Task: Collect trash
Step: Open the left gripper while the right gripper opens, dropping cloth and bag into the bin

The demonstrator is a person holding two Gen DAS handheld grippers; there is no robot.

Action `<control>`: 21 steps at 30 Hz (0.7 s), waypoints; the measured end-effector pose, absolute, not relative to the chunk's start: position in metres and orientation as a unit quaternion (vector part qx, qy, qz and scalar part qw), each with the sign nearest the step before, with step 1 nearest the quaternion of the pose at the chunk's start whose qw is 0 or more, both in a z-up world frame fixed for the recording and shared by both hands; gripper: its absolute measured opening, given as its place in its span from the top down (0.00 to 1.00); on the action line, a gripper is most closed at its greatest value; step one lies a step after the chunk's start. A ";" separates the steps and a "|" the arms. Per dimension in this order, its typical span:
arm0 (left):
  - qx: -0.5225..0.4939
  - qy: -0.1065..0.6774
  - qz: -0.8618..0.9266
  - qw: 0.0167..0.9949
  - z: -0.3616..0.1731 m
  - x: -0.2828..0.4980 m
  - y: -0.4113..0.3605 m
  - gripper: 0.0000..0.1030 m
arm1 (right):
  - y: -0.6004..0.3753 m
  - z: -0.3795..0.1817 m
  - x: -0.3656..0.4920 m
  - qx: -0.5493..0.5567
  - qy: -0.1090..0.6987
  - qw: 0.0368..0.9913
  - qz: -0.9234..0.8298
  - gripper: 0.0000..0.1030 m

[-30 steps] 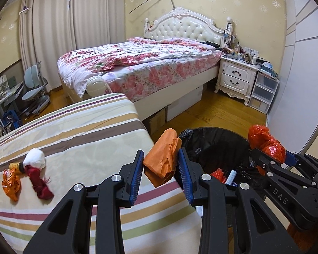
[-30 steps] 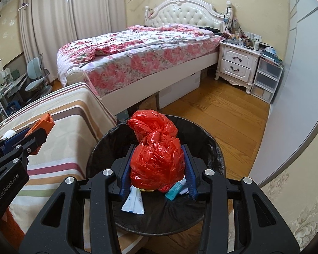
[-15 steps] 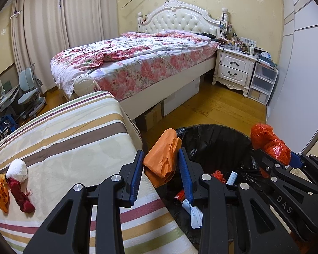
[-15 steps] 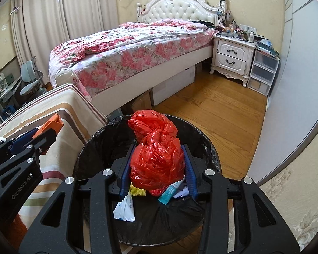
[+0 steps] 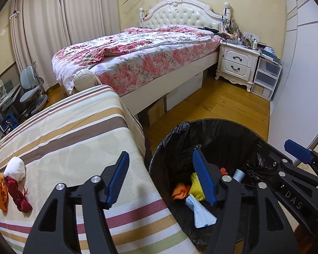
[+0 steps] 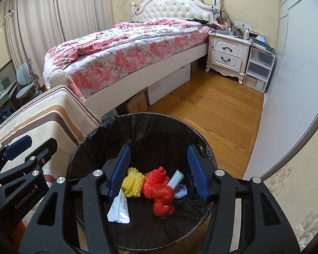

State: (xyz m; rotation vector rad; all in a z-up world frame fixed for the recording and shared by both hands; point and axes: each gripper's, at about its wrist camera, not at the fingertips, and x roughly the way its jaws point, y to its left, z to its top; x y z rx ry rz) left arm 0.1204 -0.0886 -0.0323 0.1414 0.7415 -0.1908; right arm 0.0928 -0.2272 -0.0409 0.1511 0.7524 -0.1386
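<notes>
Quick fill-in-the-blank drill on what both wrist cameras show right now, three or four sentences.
1. Both tools, left and right, have their jaws ____.
2. The red plastic bag lies inside the ____.
3. The bin is lined with a ____ bag.
4. The white wad rests on the ____ cloth.

Missing words: open; bin; black; striped

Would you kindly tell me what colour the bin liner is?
Black. The liner shows best in the right wrist view, draped over the bin's rim.

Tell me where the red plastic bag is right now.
In the right wrist view the red plastic bag lies inside the black-lined trash bin, between a yellow foam net and a small tube.
</notes>
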 end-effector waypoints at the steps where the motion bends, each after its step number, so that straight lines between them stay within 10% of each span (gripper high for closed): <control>1: 0.067 0.361 -0.091 0.926 -0.032 0.120 -0.088 0.34 | -0.227 -0.041 0.093 0.074 0.367 0.925 -0.068 0.46; 21: 0.066 0.341 -0.033 0.937 -0.019 0.090 -0.037 0.27 | -0.207 -0.029 0.079 0.065 0.363 0.928 -0.052 0.34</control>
